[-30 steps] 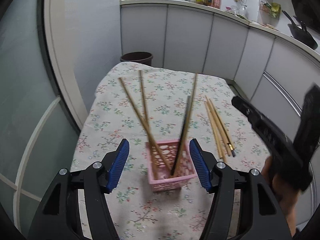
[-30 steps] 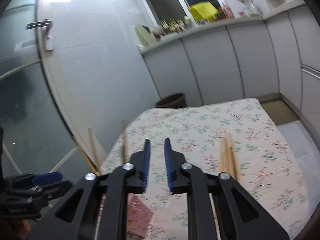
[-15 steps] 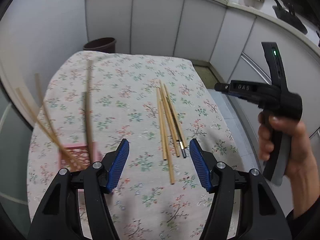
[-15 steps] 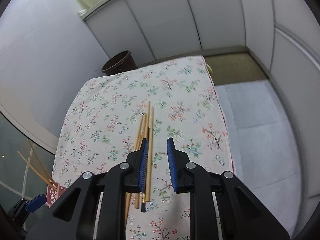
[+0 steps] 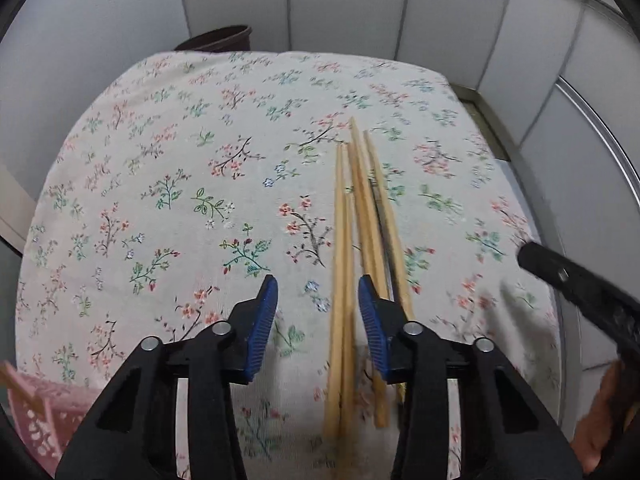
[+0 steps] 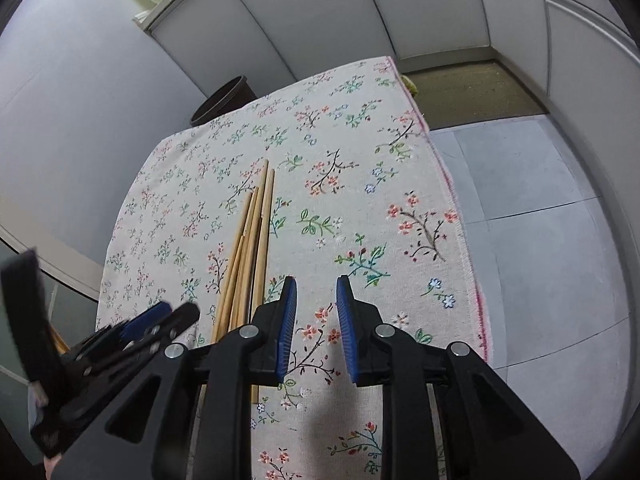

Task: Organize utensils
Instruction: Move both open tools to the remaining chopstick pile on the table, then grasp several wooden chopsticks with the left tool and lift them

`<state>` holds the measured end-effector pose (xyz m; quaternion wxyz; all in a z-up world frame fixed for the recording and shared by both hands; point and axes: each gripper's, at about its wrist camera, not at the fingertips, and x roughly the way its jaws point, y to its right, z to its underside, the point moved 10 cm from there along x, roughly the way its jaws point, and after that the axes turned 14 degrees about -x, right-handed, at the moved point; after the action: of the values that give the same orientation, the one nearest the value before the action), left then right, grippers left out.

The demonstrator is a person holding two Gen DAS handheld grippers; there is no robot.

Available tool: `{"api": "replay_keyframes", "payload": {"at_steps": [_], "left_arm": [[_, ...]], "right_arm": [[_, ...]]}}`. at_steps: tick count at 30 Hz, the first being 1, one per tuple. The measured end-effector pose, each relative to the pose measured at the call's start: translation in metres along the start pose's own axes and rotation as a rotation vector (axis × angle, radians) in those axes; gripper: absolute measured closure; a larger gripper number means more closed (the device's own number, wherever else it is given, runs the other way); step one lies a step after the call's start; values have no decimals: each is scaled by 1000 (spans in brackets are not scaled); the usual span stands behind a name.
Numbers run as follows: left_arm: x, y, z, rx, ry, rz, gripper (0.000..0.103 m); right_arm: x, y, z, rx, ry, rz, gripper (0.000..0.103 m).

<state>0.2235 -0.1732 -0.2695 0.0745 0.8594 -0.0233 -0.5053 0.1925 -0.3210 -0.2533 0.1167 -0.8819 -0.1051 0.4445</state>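
Several wooden chopsticks [image 5: 352, 216] lie side by side on the floral tablecloth [image 5: 168, 168]. My left gripper [image 5: 317, 284] hangs over their near ends with its jaws closing. Two pale sticks run between the blue pads close to the right one, and the pads do not press on them. The other sticks pass under the right finger. In the right wrist view the chopsticks [image 6: 252, 240] lie left of my right gripper [image 6: 317, 284], whose jaws are opening by a narrow gap over bare cloth with nothing between them. My left gripper [image 6: 178, 310] shows at the lower left.
A pink lattice basket [image 5: 36, 412] sits at the table's near left corner. A dark bin [image 6: 224, 100] stands on the floor beyond the far edge. The cloth's red-trimmed right edge [image 6: 448, 184] drops to grey floor tiles. My right gripper's black finger [image 5: 580, 292] reaches in from the right.
My left gripper swung right from the pink basket to the loose chopsticks, dropped lower, and its jaws narrowed. My right gripper tipped down towards the table beside the chopsticks.
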Motion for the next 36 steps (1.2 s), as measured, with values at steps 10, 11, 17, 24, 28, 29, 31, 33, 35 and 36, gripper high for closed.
{"api": "replay_keyframes", "payload": {"at_steps": [10, 11, 17, 24, 28, 29, 31, 33, 35, 36], "left_arm": [[30, -5, -6, -24, -88, 82, 79], [30, -3, -6, -19, -86, 86, 79], [33, 6, -3, -5, -107, 115, 79], [38, 3, -2, -5, -134, 126, 96], [36, 7, -1, 48, -117, 105, 96], [36, 8, -1, 54, -119, 94, 96], [38, 11, -2, 81, -120, 67, 96], [38, 14, 0, 126, -111, 33, 97], [29, 10, 9, 93, -133, 53, 97], [22, 9, 13, 78, -134, 79, 97]], "right_arm": [[11, -24, -2, -29, -10, -37, 81], [11, -25, -2, -29, -9, -37, 81], [12, -25, 1, -35, -16, -28, 81], [12, -23, 2, -37, -22, -17, 81], [16, -24, 3, -48, -35, -8, 81], [17, -24, 3, -51, -42, -4, 81], [21, -26, 4, -61, -56, 2, 81], [23, -27, 3, -66, -64, 4, 81], [28, -27, 2, -57, -70, -7, 80], [30, -28, 2, -54, -74, -12, 81]]}}
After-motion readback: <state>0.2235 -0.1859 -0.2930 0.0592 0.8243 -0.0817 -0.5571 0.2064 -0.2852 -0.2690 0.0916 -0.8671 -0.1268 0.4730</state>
